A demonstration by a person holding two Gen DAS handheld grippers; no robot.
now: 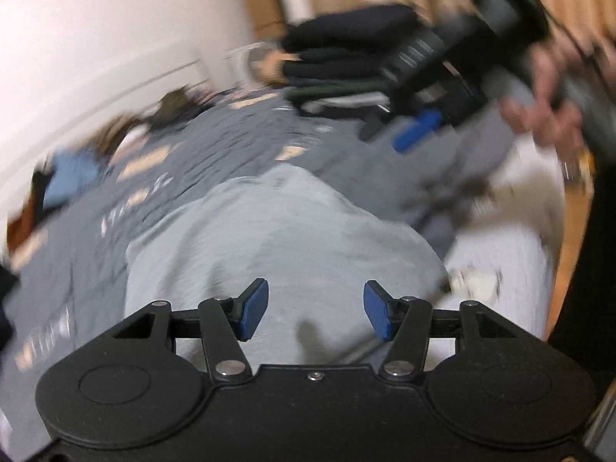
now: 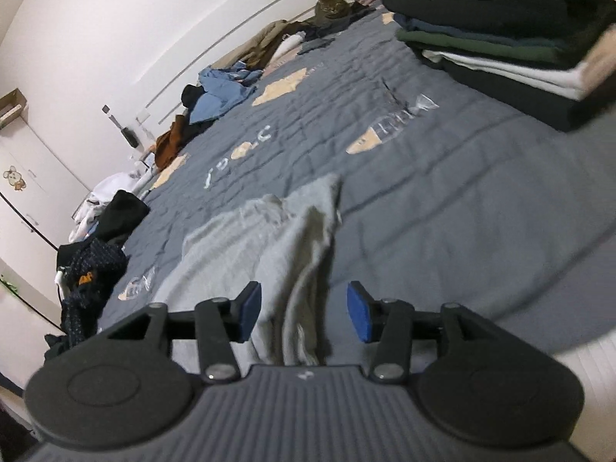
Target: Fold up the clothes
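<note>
A light grey garment (image 1: pixel 285 238) lies rumpled on the bed. In the left wrist view my left gripper (image 1: pixel 315 310) hovers just over it, open, with nothing between its blue pads. In the right wrist view the same grey garment (image 2: pixel 269 238) runs up in a loose ridge between the pads of my right gripper (image 2: pixel 304 313). Those pads stand apart from the cloth on both sides, so the gripper is open. The left wrist view is blurred and also shows the right gripper (image 1: pixel 389 131), in a person's hand (image 1: pixel 546 115), above the garment's far side.
A grey-blue quilted bedspread (image 2: pixel 442 177) covers the bed. A tall stack of folded clothes (image 2: pixel 500 38) stands at the right. Loose clothes lie along the left edge: a dark heap (image 2: pixel 92 265) and a blue shirt (image 2: pixel 219 96). A cat (image 2: pixel 332 9) sits at the far end.
</note>
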